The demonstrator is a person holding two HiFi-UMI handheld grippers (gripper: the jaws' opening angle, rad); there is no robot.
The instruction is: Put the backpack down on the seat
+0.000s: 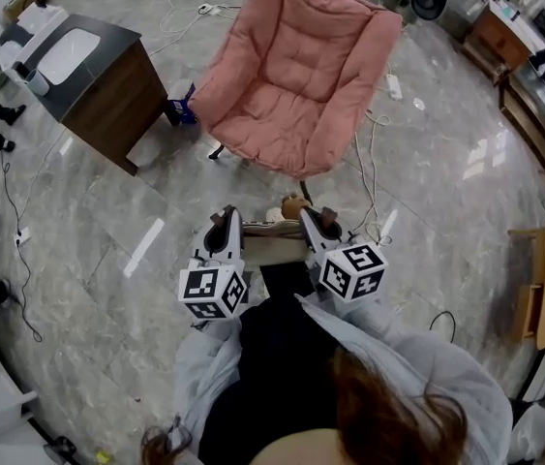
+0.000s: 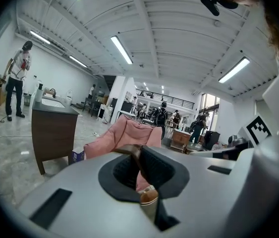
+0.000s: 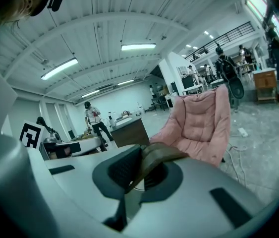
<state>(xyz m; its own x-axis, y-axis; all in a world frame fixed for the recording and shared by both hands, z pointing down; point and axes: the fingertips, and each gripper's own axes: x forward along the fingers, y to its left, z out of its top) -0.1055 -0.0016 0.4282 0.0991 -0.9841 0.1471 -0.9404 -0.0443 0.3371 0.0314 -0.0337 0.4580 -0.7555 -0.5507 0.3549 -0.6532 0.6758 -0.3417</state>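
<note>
**Backpack carried by its straps, chair ahead**

Your left tongs (image 2: pixel 138 158) are pressed together on a brown strap (image 2: pixel 128 150); your right tongs (image 3: pixel 138 168) pinch a strap likewise. The backpack (image 1: pixel 274 242) hangs between them, close to your body and well short of the pink chair (image 1: pixel 296 76). Expect soft, sagging fabric with some weight, likely to swing and slump. The straps look the soundest hold. Lower the base onto the chair first.
</note>
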